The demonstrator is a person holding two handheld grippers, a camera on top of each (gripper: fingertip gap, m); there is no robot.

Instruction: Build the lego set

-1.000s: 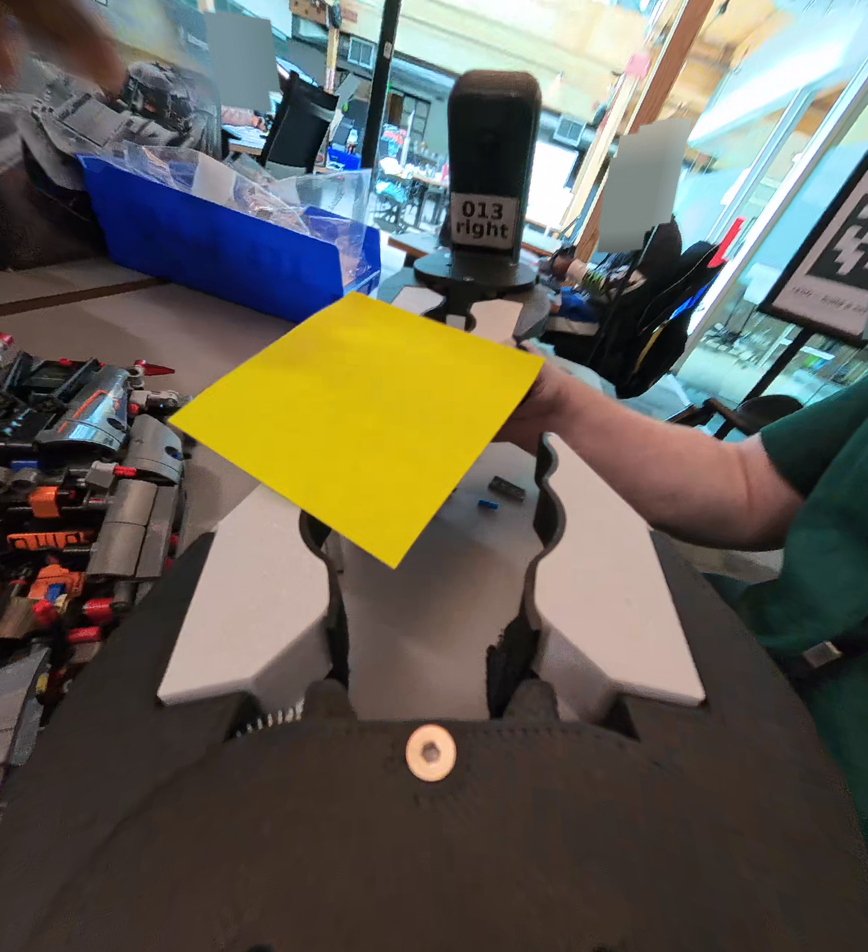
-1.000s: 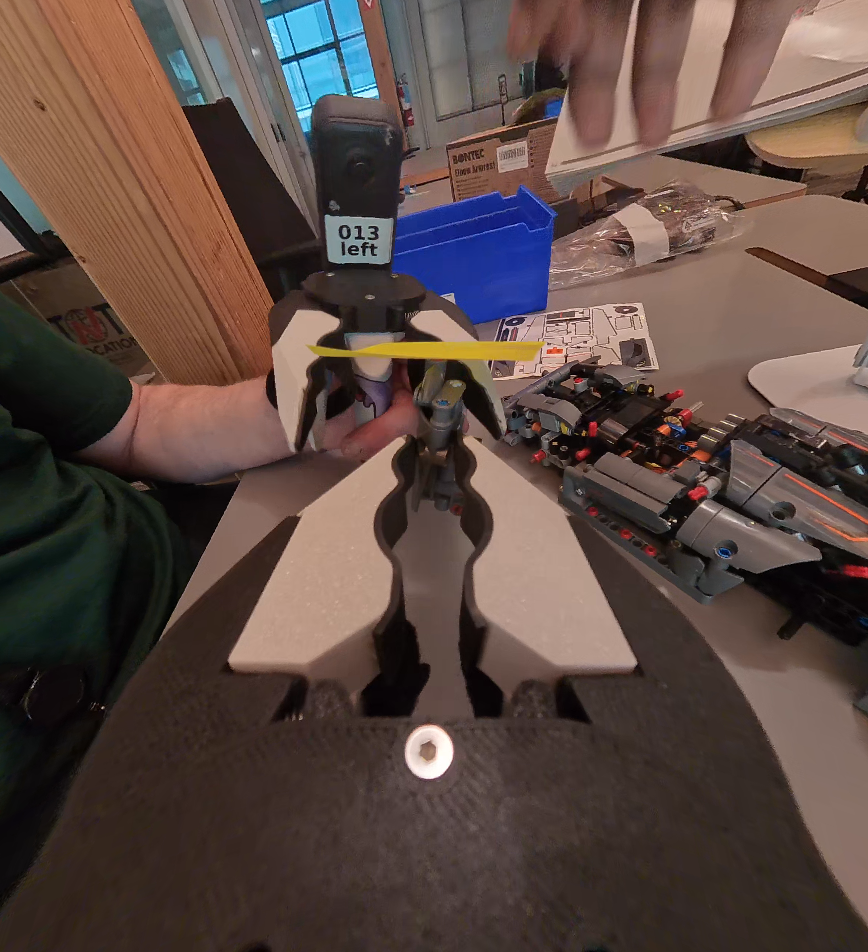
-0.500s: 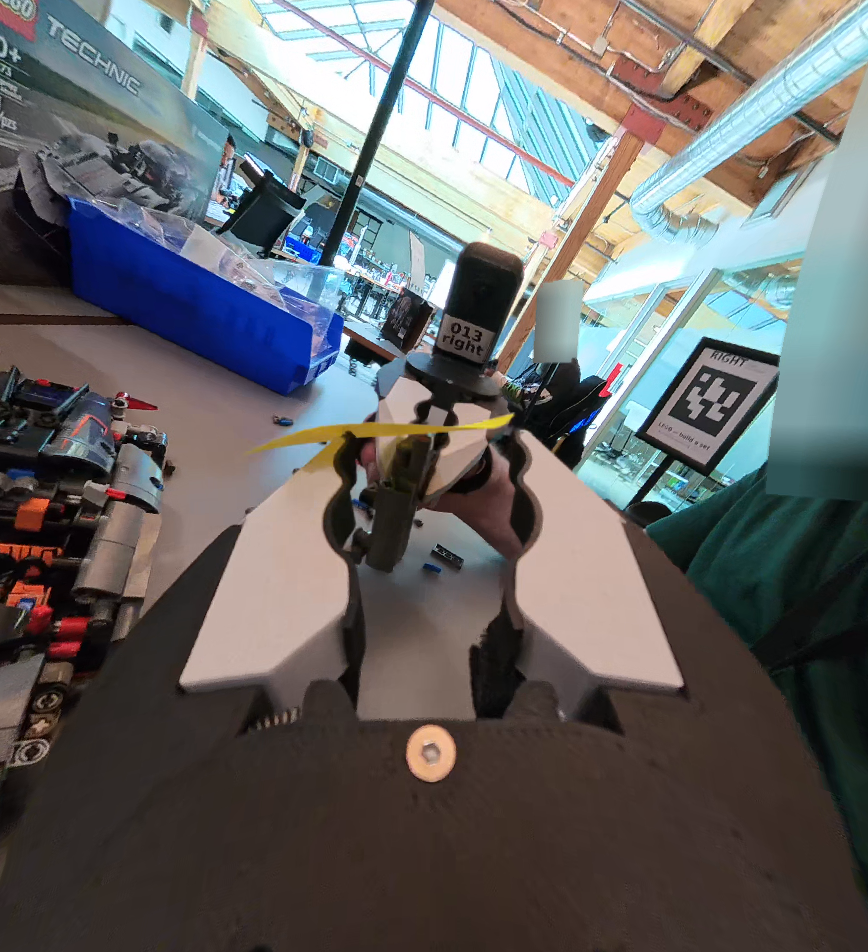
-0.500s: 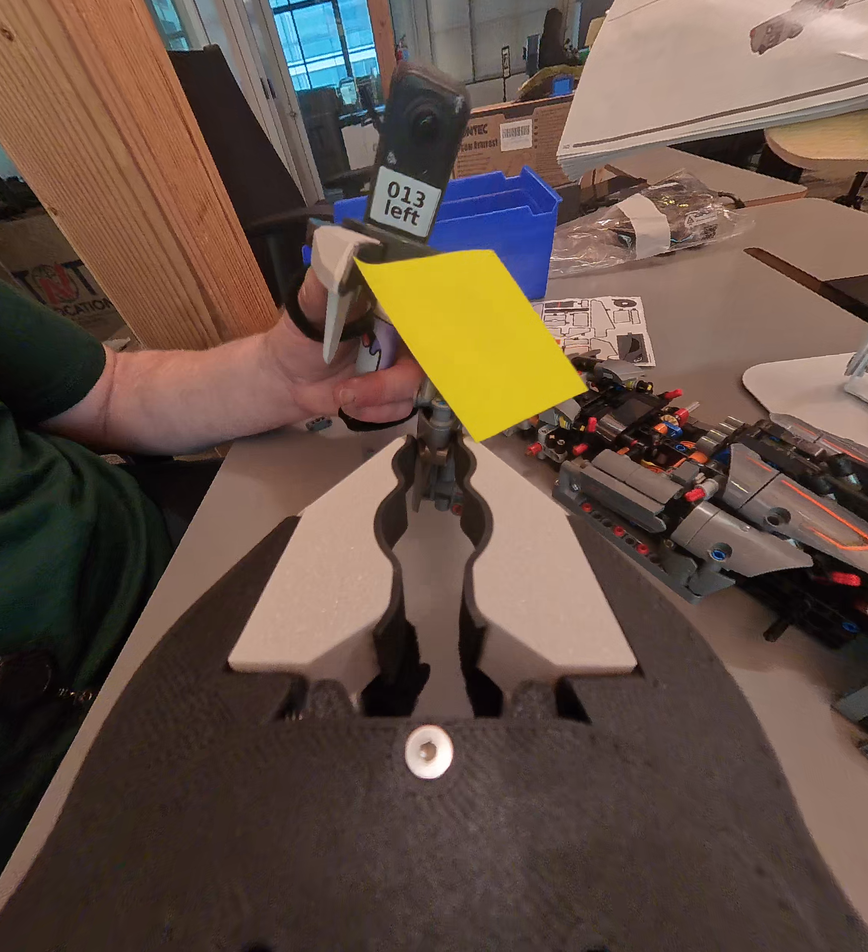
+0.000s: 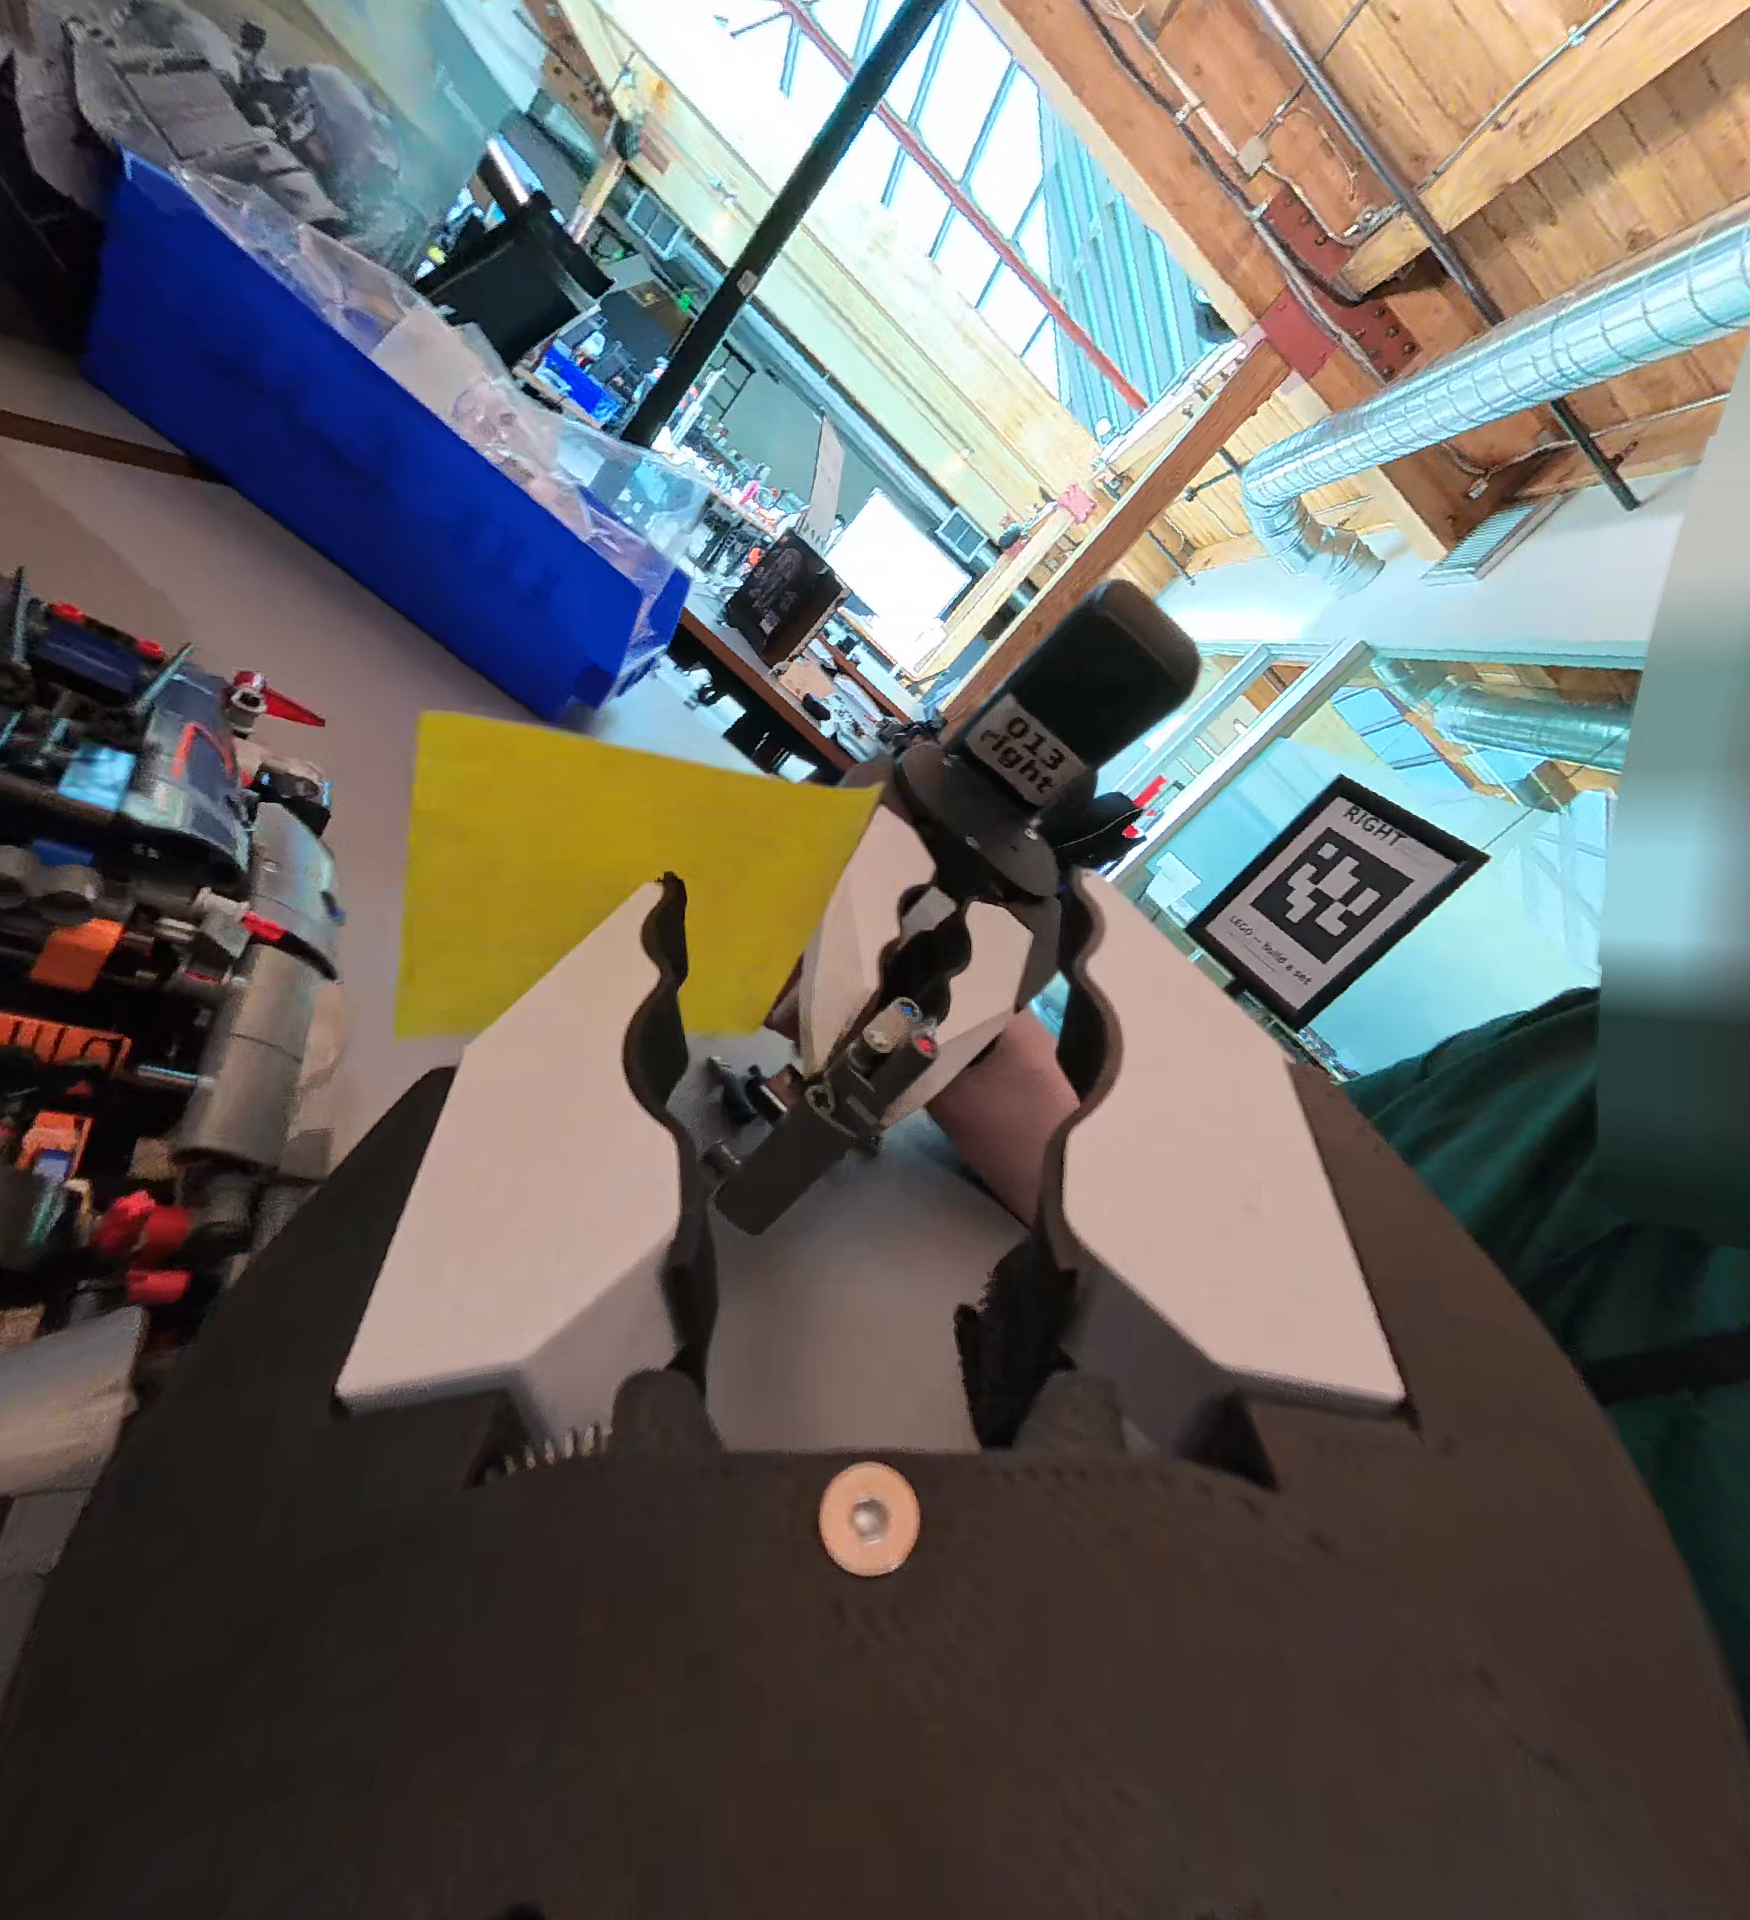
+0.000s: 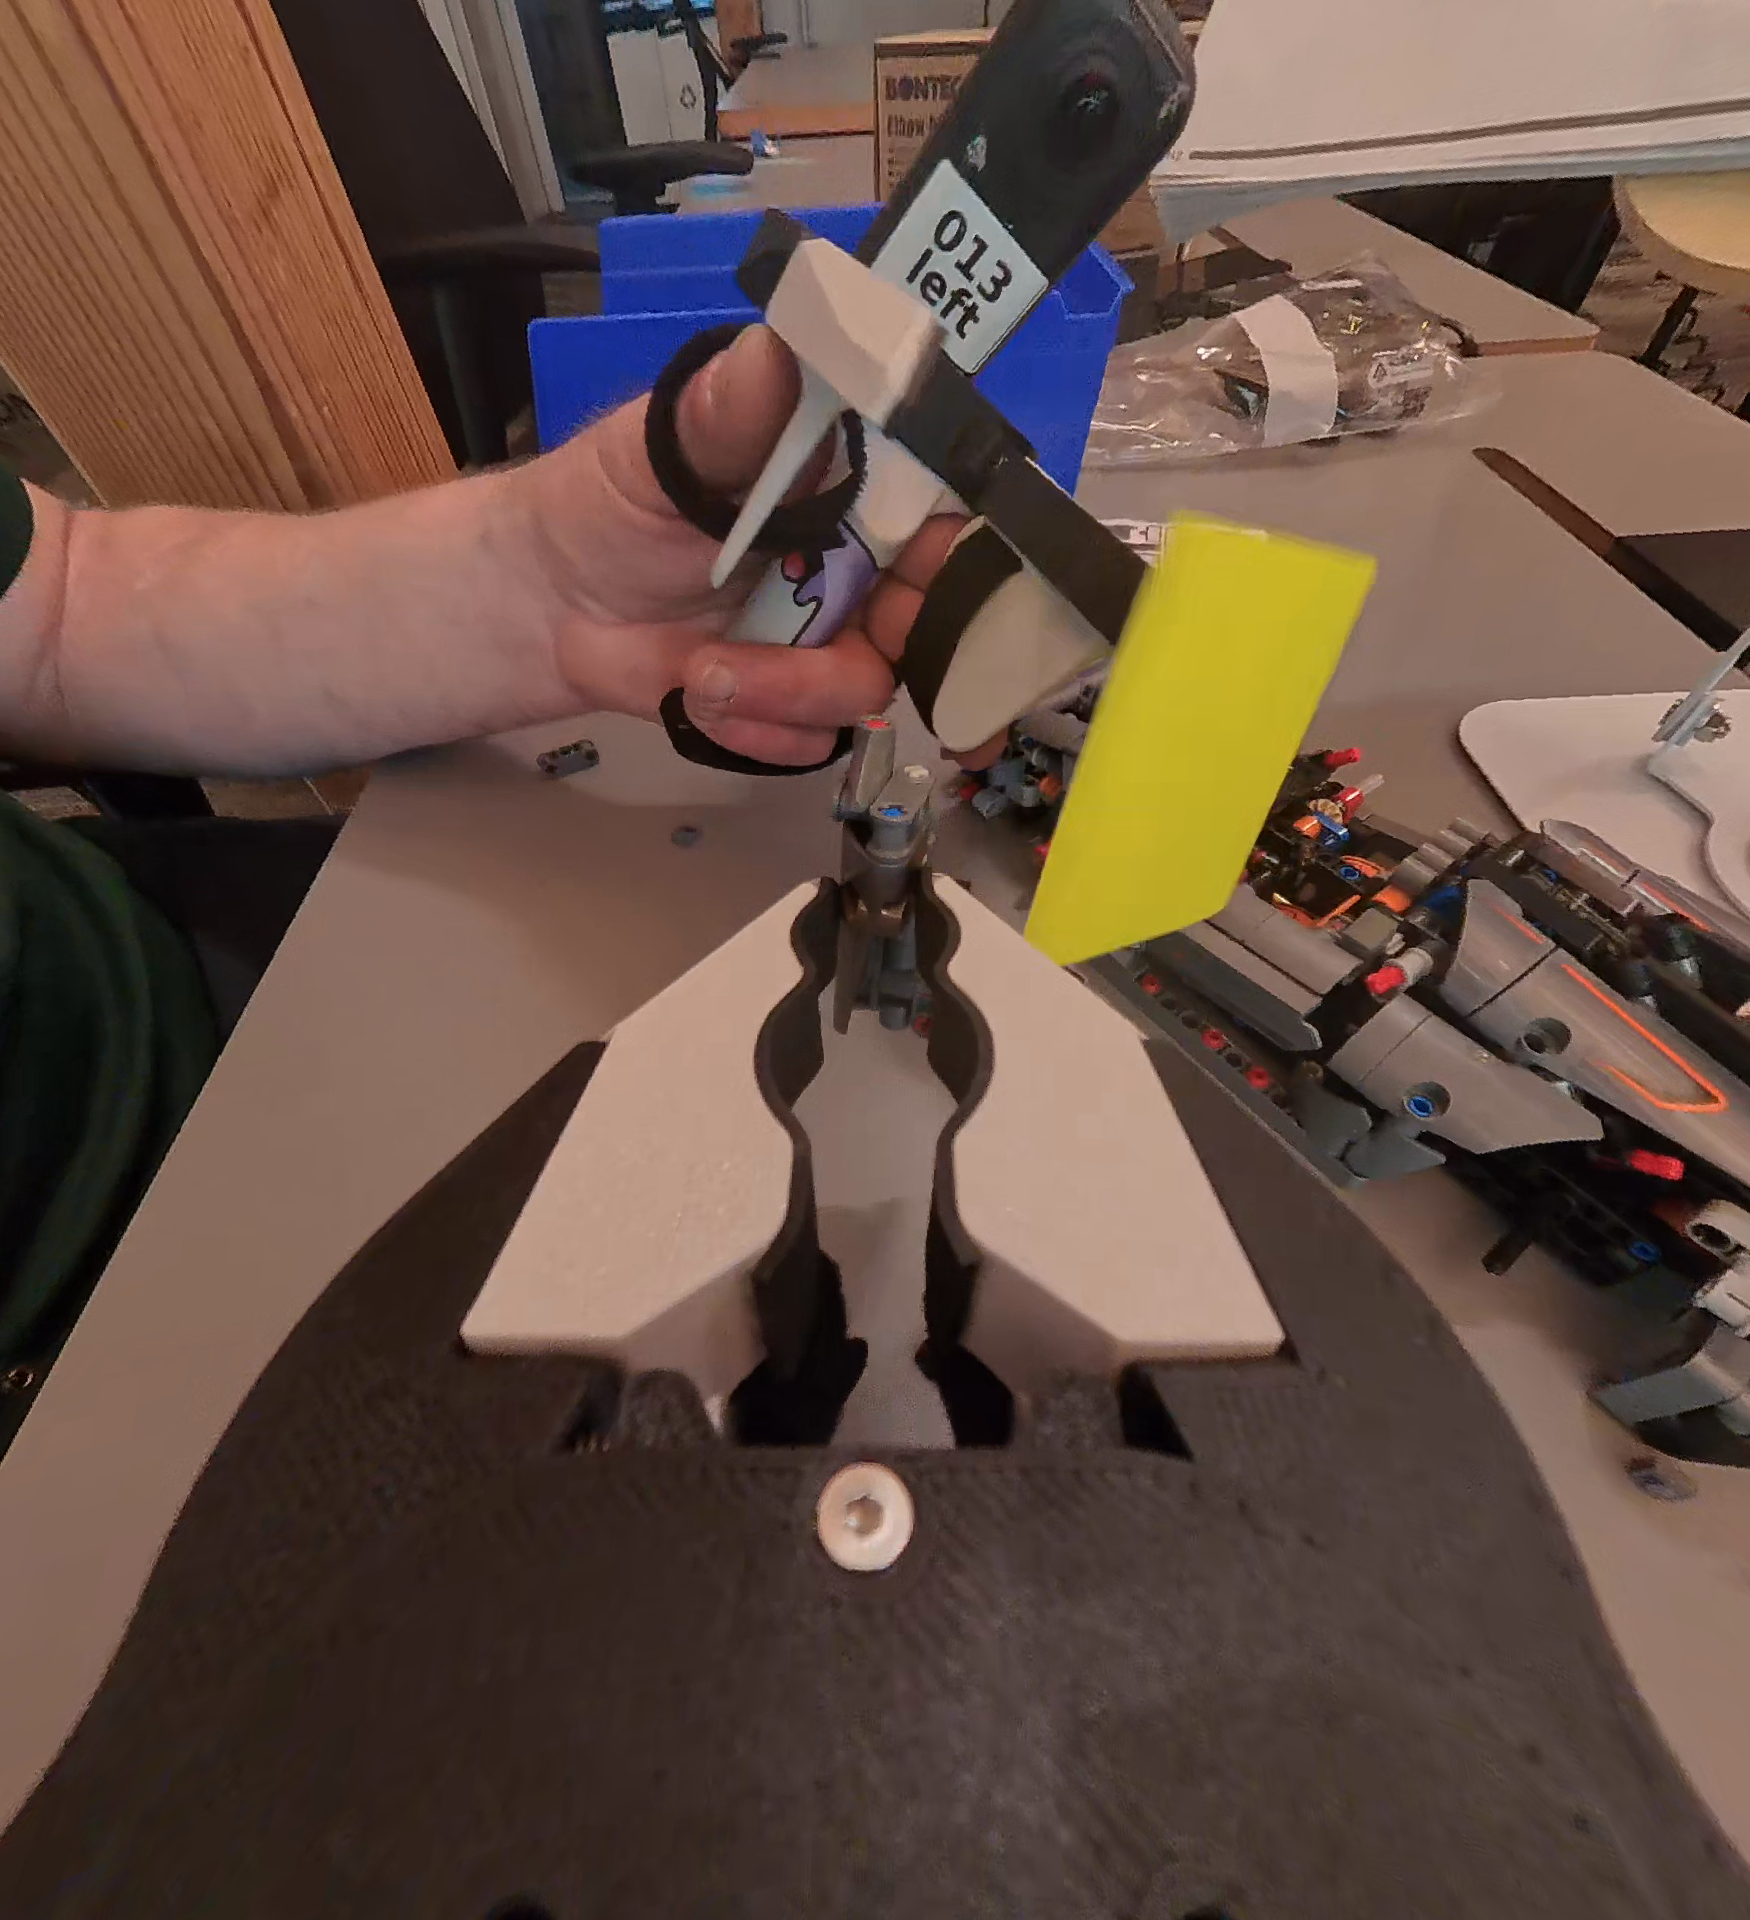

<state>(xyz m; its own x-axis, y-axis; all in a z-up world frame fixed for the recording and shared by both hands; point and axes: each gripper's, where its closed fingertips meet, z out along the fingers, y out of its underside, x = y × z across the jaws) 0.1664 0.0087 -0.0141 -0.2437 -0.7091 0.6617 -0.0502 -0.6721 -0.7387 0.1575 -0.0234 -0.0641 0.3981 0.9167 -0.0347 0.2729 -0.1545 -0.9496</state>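
Grey Technic sub-assembly (image 6: 886, 914) is pinched at the tips of the right hand-held gripper (image 6: 876, 935), jaws narrow and clamped on its lower part. Long axis runs along the fingers, sticking out forward and up, red and blue pin ends at the far tip. Same piece shows in the left wrist view (image 5: 829, 1112) as a slanted grey bar running from lower left to upper right, held up off the tabletop (image 6: 497, 935).

Left hand-held gripper (image 5: 871, 1049) has its jaws wide, nothing between them. The bar's free end lies inside that gap, nearer the left-side finger, no contact visible. In the right wrist view the left tool is tilted hard, a yellow card (image 6: 1193, 738) hanging off it towards the model.

Key relation: the piece lies straight ahead of the open left jaws, and the two tools face each other almost nose to nose. The right one has the piece; the left is the free, nearer helper. Looks like a handover or regrip step, a guess only.

Big car model (image 6: 1473, 997) sits on the tabletop to the right side of the right tool, well apart from the held piece. Loose small parts (image 6: 567, 756) lie under the left hand. Blue bin (image 5: 351, 468) at the back.
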